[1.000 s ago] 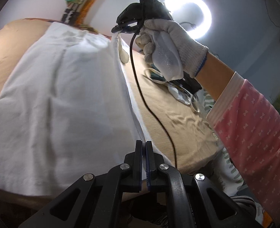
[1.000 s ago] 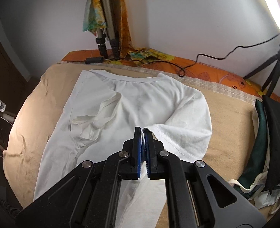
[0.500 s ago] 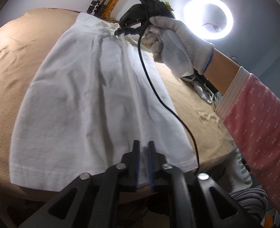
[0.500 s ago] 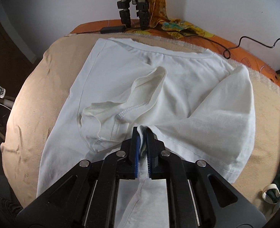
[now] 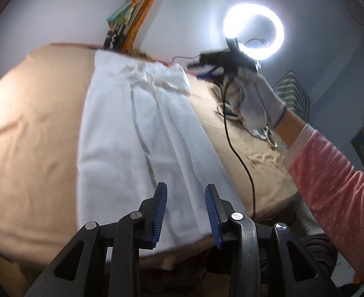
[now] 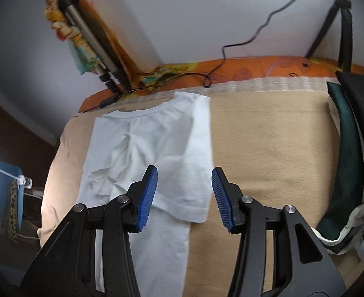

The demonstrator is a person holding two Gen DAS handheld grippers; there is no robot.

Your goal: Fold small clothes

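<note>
The white T-shirt (image 6: 142, 163) is laid lengthwise on the tan-covered bed (image 6: 268, 148) with its sides turned inward to narrow it, while the left gripper (image 5: 185, 212) and right gripper (image 6: 184, 198) are held wide and empty above it

A tan blanket (image 6: 268, 148) is covering the bed, with an orange patterned sheet (image 6: 256, 68) showing along its far edge where it is meeting the pale wall (image 6: 182, 12). A lit ring light (image 5: 255, 28) is glowing against the bluish wall beyond the bed's right edge. A folded tripod (image 6: 90, 37), draped in colourful cloth, is leaning at the far left corner. A black cable (image 6: 263, 27) is running down the wall. Dark garments (image 6: 350, 148) are lying piled along the right edge.
</note>
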